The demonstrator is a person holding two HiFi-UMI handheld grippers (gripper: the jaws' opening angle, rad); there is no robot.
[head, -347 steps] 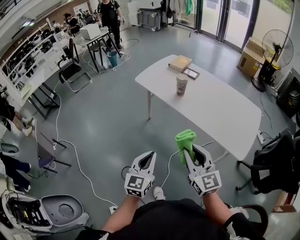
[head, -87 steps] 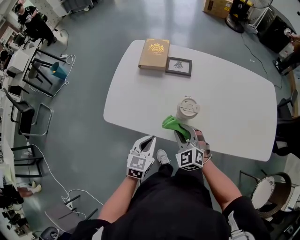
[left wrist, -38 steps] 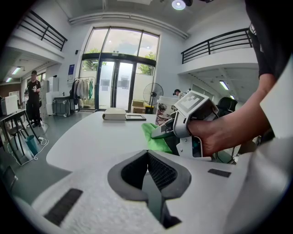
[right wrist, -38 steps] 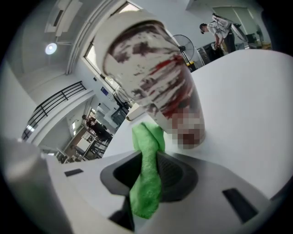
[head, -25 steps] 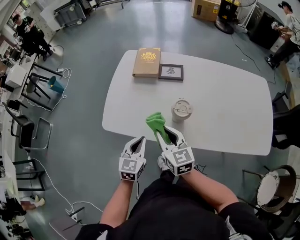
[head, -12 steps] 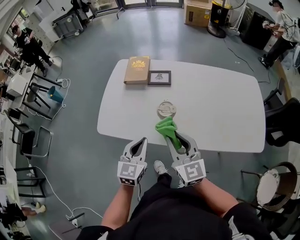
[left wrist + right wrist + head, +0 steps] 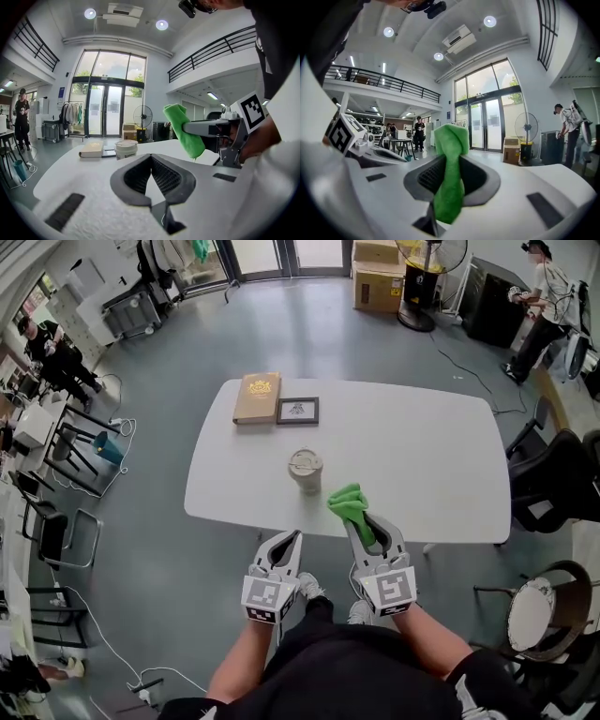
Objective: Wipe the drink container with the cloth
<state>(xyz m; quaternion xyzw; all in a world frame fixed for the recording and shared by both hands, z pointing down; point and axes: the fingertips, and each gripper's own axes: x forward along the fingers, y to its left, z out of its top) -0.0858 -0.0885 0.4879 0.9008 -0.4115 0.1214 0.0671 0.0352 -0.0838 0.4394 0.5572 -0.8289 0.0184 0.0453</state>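
A tan lidded drink container (image 7: pixel 305 470) stands upright near the front of the white table (image 7: pixel 422 456); in the left gripper view the container (image 7: pixel 125 149) shows ahead. My right gripper (image 7: pixel 361 519) is shut on a green cloth (image 7: pixel 350 504), which sticks up from the jaws over the table's near edge, right of the container and apart from it. The same cloth (image 7: pixel 451 173) hangs between the jaws in the right gripper view. Left of it my left gripper (image 7: pixel 292 536) hangs off the table's near edge, shut and holding nothing.
A tan book (image 7: pixel 256 397) and a small framed picture (image 7: pixel 297 410) lie at the table's far left. Black chairs (image 7: pixel 553 486) stand to the right. A fan (image 7: pixel 429 259) and cardboard boxes (image 7: pixel 376 282) are beyond; a person (image 7: pixel 539 296) stands far right.
The right gripper with the cloth has gone from the container's left, past its near side, to its right. The left gripper stays shut and empty. The head view has shifted.
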